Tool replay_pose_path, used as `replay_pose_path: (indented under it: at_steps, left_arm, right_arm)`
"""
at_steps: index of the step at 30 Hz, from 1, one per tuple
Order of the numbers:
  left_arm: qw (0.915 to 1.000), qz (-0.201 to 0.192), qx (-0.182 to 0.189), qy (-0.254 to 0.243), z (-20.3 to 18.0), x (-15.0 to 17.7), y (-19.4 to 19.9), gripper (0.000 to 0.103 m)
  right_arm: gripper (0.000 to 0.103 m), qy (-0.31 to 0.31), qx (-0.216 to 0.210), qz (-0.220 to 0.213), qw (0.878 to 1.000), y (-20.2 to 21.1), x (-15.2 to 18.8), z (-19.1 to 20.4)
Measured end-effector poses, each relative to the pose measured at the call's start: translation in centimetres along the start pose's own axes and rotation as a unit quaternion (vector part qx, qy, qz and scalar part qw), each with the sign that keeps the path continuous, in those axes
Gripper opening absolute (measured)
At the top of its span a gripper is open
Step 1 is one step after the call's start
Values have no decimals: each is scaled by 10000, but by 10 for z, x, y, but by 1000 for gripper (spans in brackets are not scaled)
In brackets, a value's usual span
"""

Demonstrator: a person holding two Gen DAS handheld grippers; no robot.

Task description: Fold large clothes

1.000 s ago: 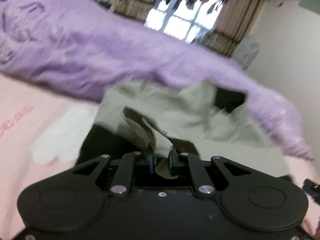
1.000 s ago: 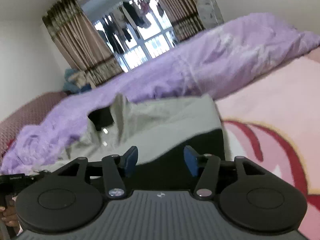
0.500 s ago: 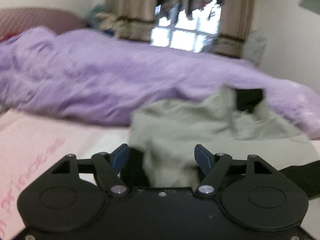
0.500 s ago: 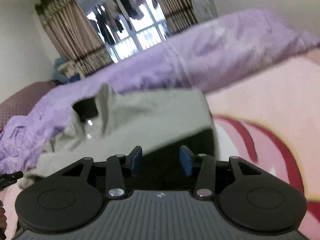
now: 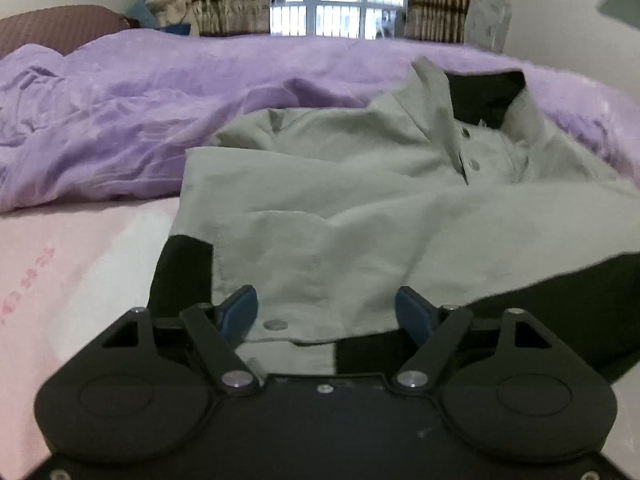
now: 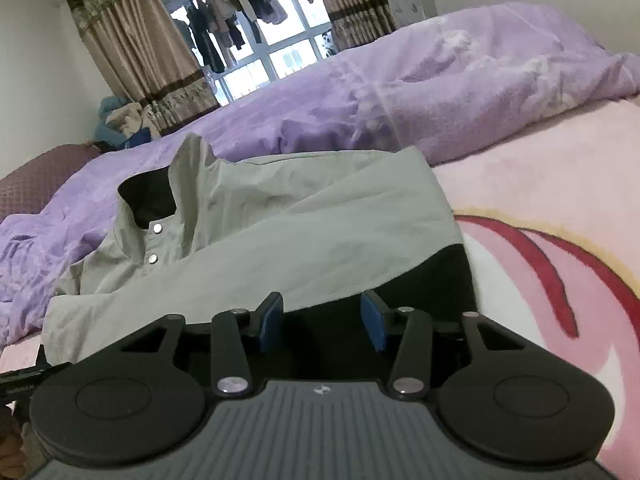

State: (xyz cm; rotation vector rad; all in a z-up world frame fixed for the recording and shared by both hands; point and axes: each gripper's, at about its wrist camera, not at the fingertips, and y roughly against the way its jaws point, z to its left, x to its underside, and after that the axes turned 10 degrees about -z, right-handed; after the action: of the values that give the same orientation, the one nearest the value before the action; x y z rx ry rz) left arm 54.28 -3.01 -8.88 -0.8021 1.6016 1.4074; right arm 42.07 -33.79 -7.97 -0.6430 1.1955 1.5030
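a grey jacket (image 5: 360, 216) with a black lower band and a black collar lining lies partly folded on a pink blanket (image 5: 80, 264), its collar standing up at the far end against a rumpled purple duvet (image 5: 120, 120); two metal snaps show below the collar. from the left wrist view a grey panel is laid over the body, its snap-fastened edge nearest the camera. the left gripper (image 5: 327, 312) hangs low over that near edge with its blue-padded jaws opening wide — cloth lies beneath the gap, but the pads do not press on it. from the right wrist view the right gripper (image 6: 322, 320) sits over the black band at the jacket's near hem, jaws held about half apart, nothing pinched between them. beyond the bed are brown curtains (image 6: 136, 64) and a bright window (image 6: 280, 52) with laundry hanging outside. judging from this, one fold has just been laid and let go; the next move likely calls for both grippers to take fresh hold of the near hem — evenly, at matching corners — and carry it toward the collar without dragging the layers askew.
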Motion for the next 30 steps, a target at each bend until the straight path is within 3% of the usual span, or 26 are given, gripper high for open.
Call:
replay_pose_path:
  at_steps: [3, 5, 9, 12, 14, 18, 23, 26, 30]
  left_arm:
    - [10000, 50, -28, 79, 3, -6, 5, 75]
    - [9998, -124, 51, 136, 3, -13, 26, 75]
    - [9971, -510, 545, 125, -3, -20, 72, 78]
    - [9948, -357, 948, -56, -14, -10, 83, 80]
    - [9964, -232, 781, -245, -22, -1, 76, 80]
    - [9981, 271, 547, -62, -18, 12, 47, 82]
    - [9984, 362, 422, -19, -17, 12, 45, 80]
    - [9975, 395, 582, 3, -11, 0, 74, 80]
    - [9974, 225, 674, -108, 11, 0, 144, 84]
  right_arm:
    - [54, -51, 109, 81, 9999, 4, -4, 1]
    - [54, -41, 122, 40, 9999, 17, -8, 2]
    - [54, 106, -106, -151, 9998, 52, -9, 4]
    - [54, 160, -150, -51, 9997, 66, -5, 4]
    - [54, 200, -153, 73, 9997, 66, 1, 3]
    - [54, 247, 140, 334, 9990, 54, 15, -3]
    - [54, 237, 18, 281, 9993, 54, 24, -9]
    - [54, 118, -35, 318, 9994, 76, 16, -9]
    - [63, -51, -531, 365, 9979, 136, 7, -21]
